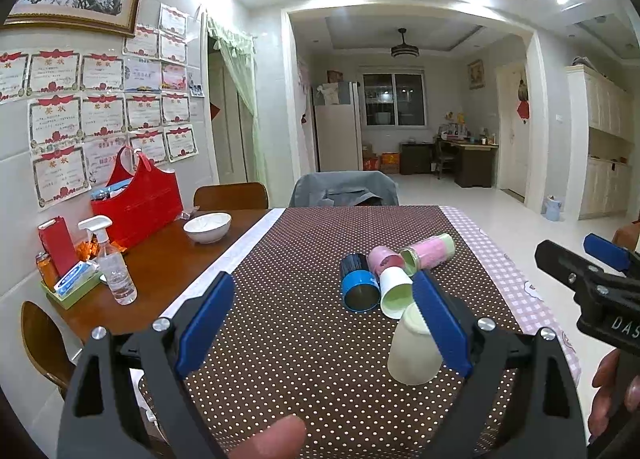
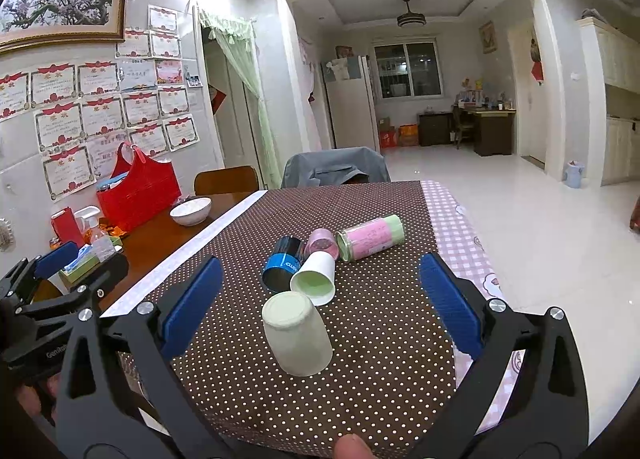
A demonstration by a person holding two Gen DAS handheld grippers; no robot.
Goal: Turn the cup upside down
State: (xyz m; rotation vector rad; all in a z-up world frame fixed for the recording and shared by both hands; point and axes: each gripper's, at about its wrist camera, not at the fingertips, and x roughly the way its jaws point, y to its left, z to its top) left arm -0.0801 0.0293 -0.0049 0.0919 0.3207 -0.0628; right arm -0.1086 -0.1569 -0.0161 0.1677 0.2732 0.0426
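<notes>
A pale green cup (image 2: 298, 337) stands upside down on the dotted brown tablecloth (image 2: 360, 379), base up; in the left wrist view the cup (image 1: 412, 351) sits just behind my left gripper's right finger. Beyond it lie a white cup (image 2: 314, 278) on its side, a black and blue cup (image 2: 282, 265), a pink cup (image 2: 322, 241) and a pink and green tumbler (image 2: 370, 237). My left gripper (image 1: 320, 323) is open and empty, left of the upside-down cup. My right gripper (image 2: 320, 307) is open and empty, with the cup between its fingers but untouched.
A white bowl (image 1: 207, 227), a red bag (image 1: 138, 203), a spray bottle (image 1: 114, 267) and a tissue tray (image 1: 74, 283) stand on the wooden table at the left. A chair with a grey jacket (image 1: 344, 189) is at the far edge. A pink checked cloth (image 2: 460, 235) covers the right side.
</notes>
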